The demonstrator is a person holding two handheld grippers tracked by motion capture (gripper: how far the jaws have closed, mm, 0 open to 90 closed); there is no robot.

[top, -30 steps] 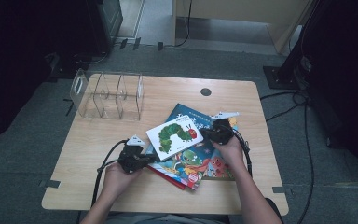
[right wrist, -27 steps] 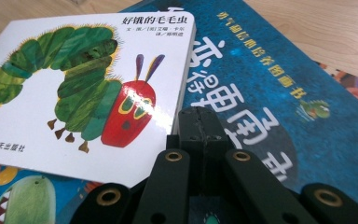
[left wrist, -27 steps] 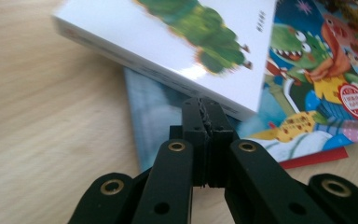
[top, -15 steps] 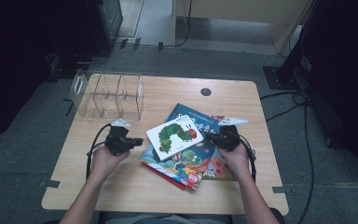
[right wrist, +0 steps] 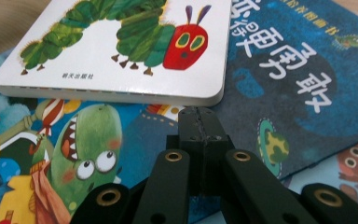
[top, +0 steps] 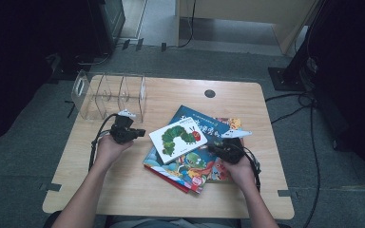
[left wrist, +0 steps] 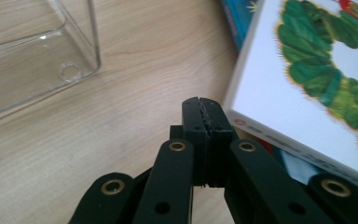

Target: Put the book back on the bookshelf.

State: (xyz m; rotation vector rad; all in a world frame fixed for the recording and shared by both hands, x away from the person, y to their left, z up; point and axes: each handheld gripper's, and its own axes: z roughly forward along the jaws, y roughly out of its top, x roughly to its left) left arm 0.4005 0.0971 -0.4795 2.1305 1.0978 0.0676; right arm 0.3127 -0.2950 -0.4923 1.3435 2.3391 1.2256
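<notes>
Grippers, left (top: pixel 134 132) and right (top: pixel 220 150), both empty with jaws together, so I'd part them before pinching the white caterpillar board book (top: pixel 178 139) flanked between.

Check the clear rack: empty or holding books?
Empty. The clear rack has bare slots; the books lie stacked flat on the table.

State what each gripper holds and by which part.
Nothing is held. The left gripper is shut empty beside the caterpillar book; the right gripper is shut empty near its corner.
</notes>
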